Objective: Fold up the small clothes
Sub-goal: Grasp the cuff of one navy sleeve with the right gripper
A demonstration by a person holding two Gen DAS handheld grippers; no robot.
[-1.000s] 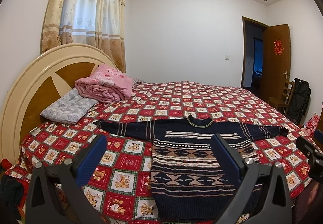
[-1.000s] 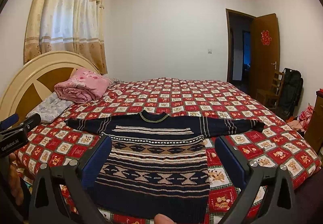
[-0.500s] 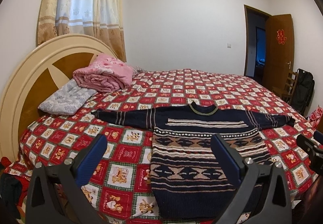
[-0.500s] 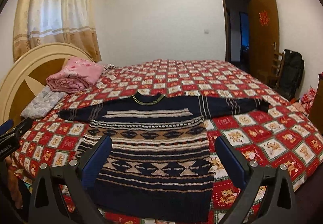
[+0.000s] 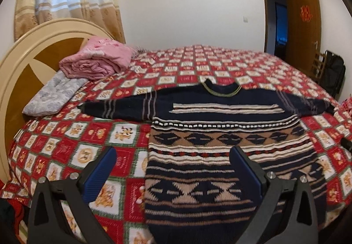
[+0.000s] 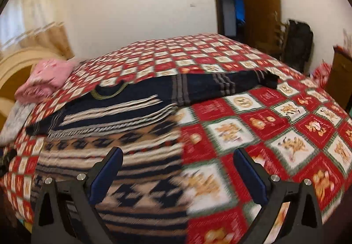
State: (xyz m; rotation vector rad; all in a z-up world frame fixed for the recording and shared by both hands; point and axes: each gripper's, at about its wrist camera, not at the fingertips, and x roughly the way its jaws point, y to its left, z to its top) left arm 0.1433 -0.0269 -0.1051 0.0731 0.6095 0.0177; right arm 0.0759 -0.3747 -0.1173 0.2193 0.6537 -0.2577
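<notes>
one sweater point(image 5: 220, 134) on one bedspread point(image 5: 88, 145), two splayed, empty grippers.

Left gripper point(image 5: 172, 167) and right gripper point(image 6: 178, 167): black angular frames are fitted with blue ribbed fingers point(image 5: 100, 174); silver screws are set behind them.

Your sweater point(image 5: 220, 156) lies flat on the bedspread point(image 5: 209, 63), hem nearest you, collar away, sleeves spread left and right. Folded blanket point(image 5: 96, 61) sits far left, resting on the pillow point(image 5: 52, 96), against the headboard point(image 5: 33, 46). Door point(image 5: 303, 26) stands behind the bed at right, backpack point(image 5: 334, 74) beside it.
</notes>
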